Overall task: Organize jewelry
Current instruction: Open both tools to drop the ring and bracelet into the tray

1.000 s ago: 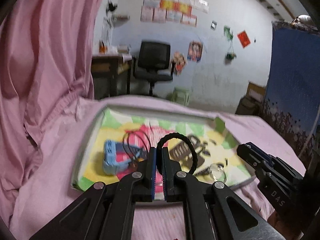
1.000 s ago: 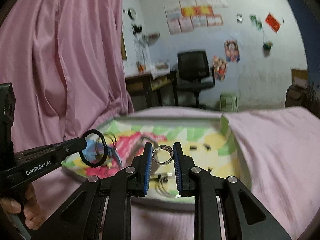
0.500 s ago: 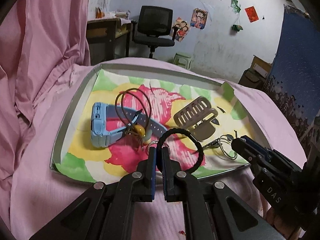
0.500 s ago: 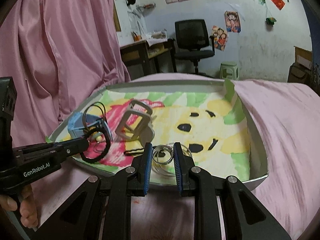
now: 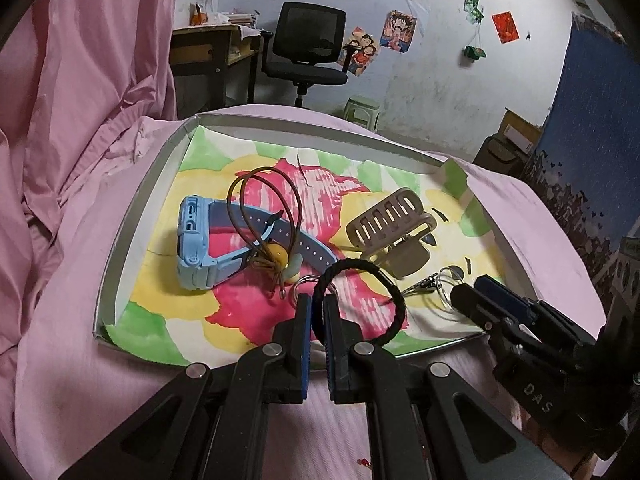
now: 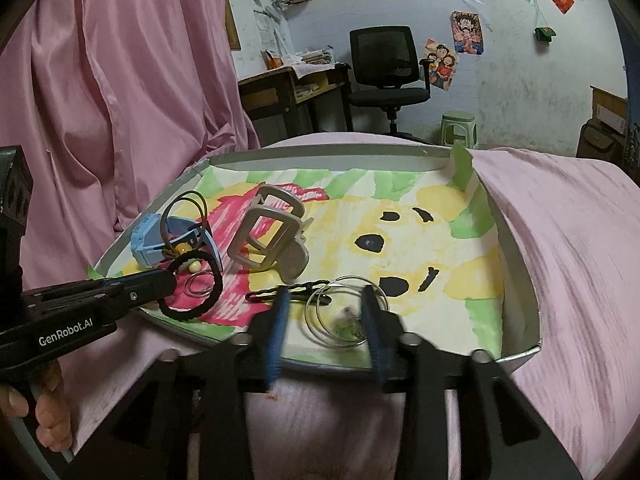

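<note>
- A shallow box [image 5: 132, 216] with thin grey walls sits on soft pink cloth [image 5: 68, 264]. Its floor is a bright painted paper (pink, yellow and green).
- At the left in the box lies a chunky blue watch [image 5: 200, 248] with a rubbery strap.
- A thin brown cord loop [image 5: 264, 208] with a round yellow bead lies on the watch.
- The left gripper [image 5: 316, 312] is pinched tight on a black braided hair band [image 5: 360, 304], held just above the box's near edge.
- A beige plastic hair claw [image 6: 272, 236] with slots stands in the middle.
- Thin shiny wire rings [image 6: 344, 312] lie near the front.
- The right gripper [image 6: 324, 320] is spread wide around the rings, holding nothing.
</note>
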### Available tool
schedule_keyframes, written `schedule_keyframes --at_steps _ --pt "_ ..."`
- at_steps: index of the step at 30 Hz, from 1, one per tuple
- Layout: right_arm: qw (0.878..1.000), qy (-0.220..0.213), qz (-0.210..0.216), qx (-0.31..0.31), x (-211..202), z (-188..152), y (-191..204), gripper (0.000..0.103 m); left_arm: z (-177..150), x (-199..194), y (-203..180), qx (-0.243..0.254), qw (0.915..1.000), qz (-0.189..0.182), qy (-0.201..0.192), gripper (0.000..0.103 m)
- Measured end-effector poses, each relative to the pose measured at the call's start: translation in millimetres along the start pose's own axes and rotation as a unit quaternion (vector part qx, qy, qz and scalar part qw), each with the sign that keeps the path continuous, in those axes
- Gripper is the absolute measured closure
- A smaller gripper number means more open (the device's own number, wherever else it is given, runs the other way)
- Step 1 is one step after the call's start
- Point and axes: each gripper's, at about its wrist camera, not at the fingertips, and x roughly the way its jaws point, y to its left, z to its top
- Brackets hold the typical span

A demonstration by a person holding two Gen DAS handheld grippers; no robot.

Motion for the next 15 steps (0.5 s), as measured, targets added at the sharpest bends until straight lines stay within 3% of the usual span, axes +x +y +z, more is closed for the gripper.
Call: schedule_keyframes --at_steps 2,6,11,12,14,15 --pt "1.000 -0.004 0.001 0.004 -3 0 -1 0.066 -1 -3 3 -0.004 0.9999 -0.009 -0.006 0.091" --pt "1.000 -0.028 -0.004 0.009 -17 1 -2 0.060 -5 -16 4 -0.009 0.9992 -0.014 -0.035 0.050" --pt "0.997 -0.077 -0.015 0.007 -44 3 -2 0.040 -8 -38 9 -0.022 0.9965 -0.015 -0.079 0.044" --pt "0.996 -0.089 -0.017 0.005 -50 4 -1 0.036 -9 -44 10 -0.025 0.9955 -0.016 -0.090 0.039" --pt "0.993 -0.111 -0.024 -0.003 -63 7 2 0.017 -13 -55 11 -0.026 0.9929 -0.014 -0.115 0.030" --pt "0.991 -0.128 -0.026 -0.006 -71 7 3 0.015 -14 -61 11 -0.026 0.9914 -0.012 -0.127 0.024"
